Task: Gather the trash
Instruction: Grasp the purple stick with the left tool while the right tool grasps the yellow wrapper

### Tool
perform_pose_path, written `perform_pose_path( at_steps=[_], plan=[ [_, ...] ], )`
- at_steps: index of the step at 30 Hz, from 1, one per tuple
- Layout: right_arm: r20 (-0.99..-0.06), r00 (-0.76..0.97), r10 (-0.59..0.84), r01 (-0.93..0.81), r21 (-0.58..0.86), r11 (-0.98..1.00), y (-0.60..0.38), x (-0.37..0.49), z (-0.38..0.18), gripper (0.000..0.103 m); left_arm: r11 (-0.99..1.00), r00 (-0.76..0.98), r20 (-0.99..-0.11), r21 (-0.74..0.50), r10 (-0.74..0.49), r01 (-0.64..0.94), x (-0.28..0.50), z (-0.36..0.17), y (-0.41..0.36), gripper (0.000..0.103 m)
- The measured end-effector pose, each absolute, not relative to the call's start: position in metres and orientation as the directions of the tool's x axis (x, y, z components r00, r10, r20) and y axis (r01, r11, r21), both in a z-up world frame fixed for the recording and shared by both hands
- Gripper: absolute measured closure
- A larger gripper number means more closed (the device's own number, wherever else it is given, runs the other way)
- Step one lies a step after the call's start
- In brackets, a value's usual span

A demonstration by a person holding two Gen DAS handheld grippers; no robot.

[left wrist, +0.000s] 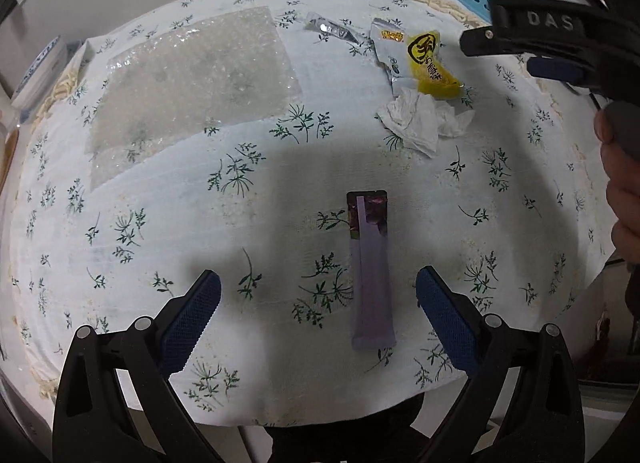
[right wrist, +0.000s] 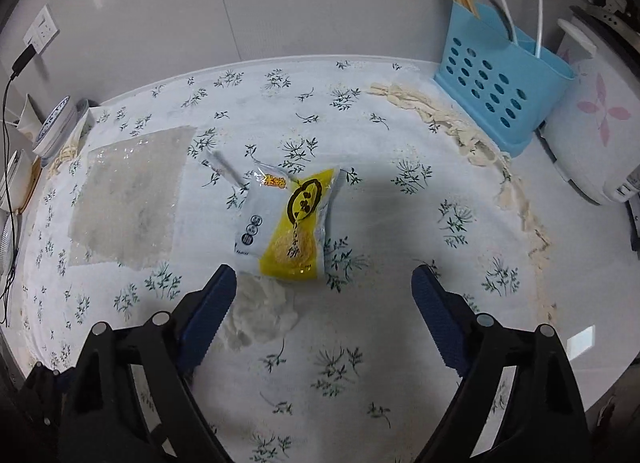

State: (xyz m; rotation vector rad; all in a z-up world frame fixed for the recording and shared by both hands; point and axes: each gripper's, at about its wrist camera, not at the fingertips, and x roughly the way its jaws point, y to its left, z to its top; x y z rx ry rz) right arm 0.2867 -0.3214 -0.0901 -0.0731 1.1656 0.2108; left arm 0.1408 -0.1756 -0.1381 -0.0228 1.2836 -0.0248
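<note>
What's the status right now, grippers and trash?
Left gripper open over purple sachet. Right gripper open above yellow snack wrapper and crumpled tissue. Nothing held, nothing blocking.

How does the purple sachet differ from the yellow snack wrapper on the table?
The purple sachet is long, narrow and flat; the yellow snack wrapper is wider and crinkled. The sachet lies alone; the wrapper overlaps a white wrapper, beside a crumpled tissue. Both lie ungripped on the tablecloth.

Left tool (left wrist: 318,295) angled steeply downward, jaws spread wide, nothing between the pads. Right tool (right wrist: 324,291) likewise tilted down, jaws apart and empty. Bare hand (left wrist: 622,191) gripping the right tool's handle at the frame edge.
</note>
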Motion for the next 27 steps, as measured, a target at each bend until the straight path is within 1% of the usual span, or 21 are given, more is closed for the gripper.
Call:
perform_pose_path(
  at_steps=[2, 3, 5, 8, 10, 11, 12, 13, 14, 15, 18, 19, 20, 21, 22, 26, 27],
  plan=[
    [-0.929, 0.35, 0.122, -0.204, 0.052, 0.978, -0.318, 0.301, -0.103, 0.026, 1.0, 0.27, -0.963, -0.018, -0.019, 0.006, 0.147, -0.145, -0.181, 0.011],
    [-0.933, 0.343, 0.108, -0.201, 0.039, 0.979, -0.316, 0.307, -0.108, 0.031, 1.0, 0.26, -0.965, -0.016, -0.017, 0.004, 0.149, -0.148, -0.183, 0.012],
    [-0.939, 0.327, 0.108, -0.201, 0.042, 0.979, -0.313, 0.317, -0.116, 0.033, 1.0, 0.242, -0.97, -0.005, -0.005, 0.0, 0.153, -0.154, -0.185, 0.016],
    [-0.948, 0.301, 0.105, -0.201, 0.045, 0.979, -0.308, 0.328, -0.125, 0.041, 1.0, 0.23, -0.973, 0.018, 0.016, 0.004, 0.155, -0.159, -0.188, 0.022],
    [-0.957, 0.272, 0.104, -0.206, 0.048, 0.977, -0.304, 0.334, -0.132, 0.049, 1.0, 0.217, -0.976, 0.028, 0.026, 0.004, 0.156, -0.162, -0.189, 0.026],
    [-0.96, 0.26, 0.101, -0.207, 0.047, 0.977, -0.303, 0.336, -0.135, 0.051, 1.0, 0.212, -0.977, 0.025, 0.024, 0.002, 0.157, -0.163, -0.189, 0.029],
    [-0.963, 0.249, 0.1, -0.207, 0.048, 0.977, -0.302, 0.338, -0.138, 0.055, 1.0, 0.2, -0.98, 0.013, 0.013, -0.003, 0.158, -0.164, -0.189, 0.031],
    [-0.966, 0.238, 0.104, -0.208, 0.054, 0.977, -0.301, 0.339, -0.14, 0.06, 1.0, 0.188, -0.982, -0.002, 0.0, -0.01, 0.159, -0.165, -0.188, 0.034],
    [-0.968, 0.23, 0.104, -0.208, 0.056, 0.977, -0.299, 0.34, -0.142, 0.062, 1.0, 0.181, -0.984, 0.003, 0.007, -0.02, 0.16, -0.165, -0.188, 0.038],
    [-0.97, 0.223, 0.097, -0.208, 0.05, 0.977, -0.298, 0.341, -0.144, 0.066, 1.0, 0.18, -0.984, 0.006, 0.009, -0.02, 0.16, -0.166, -0.188, 0.04],
    [-0.971, 0.226, 0.084, -0.209, 0.036, 0.977, -0.295, 0.342, -0.145, 0.072, 1.0, 0.168, -0.986, 0.003, 0.007, -0.022, 0.161, -0.165, -0.189, 0.051],
    [-0.971, 0.225, 0.077, -0.204, 0.031, 0.978, -0.295, 0.343, -0.146, 0.076, 1.0, 0.163, -0.987, 0.005, 0.009, -0.025, 0.163, -0.164, -0.188, 0.058],
    [-0.972, 0.22, 0.077, -0.198, 0.033, 0.98, -0.295, 0.344, -0.146, 0.076, 1.0, 0.158, -0.987, 0.001, 0.006, -0.031, 0.164, -0.163, -0.187, 0.067],
    [-0.974, 0.216, 0.074, -0.191, 0.032, 0.981, -0.296, 0.345, -0.146, 0.08, 0.999, 0.158, -0.987, 0.003, 0.009, -0.034, 0.165, -0.162, -0.188, 0.072],
    [-0.974, 0.213, 0.073, -0.187, 0.033, 0.982, -0.296, 0.346, -0.147, 0.081, 0.999, 0.157, -0.988, 0.01, 0.016, -0.036, 0.166, -0.161, -0.188, 0.081],
    [-0.975, 0.206, 0.083, -0.168, 0.048, 0.985, -0.3, 0.349, -0.148, 0.086, 1.0, 0.157, -0.987, 0.013, 0.017, -0.026, 0.171, -0.163, -0.182, 0.09],
    [-0.975, 0.205, 0.086, -0.163, 0.053, 0.985, -0.3, 0.351, -0.148, 0.086, 0.999, 0.157, -0.987, 0.01, 0.015, -0.03, 0.172, -0.163, -0.18, 0.091]
  ],
)
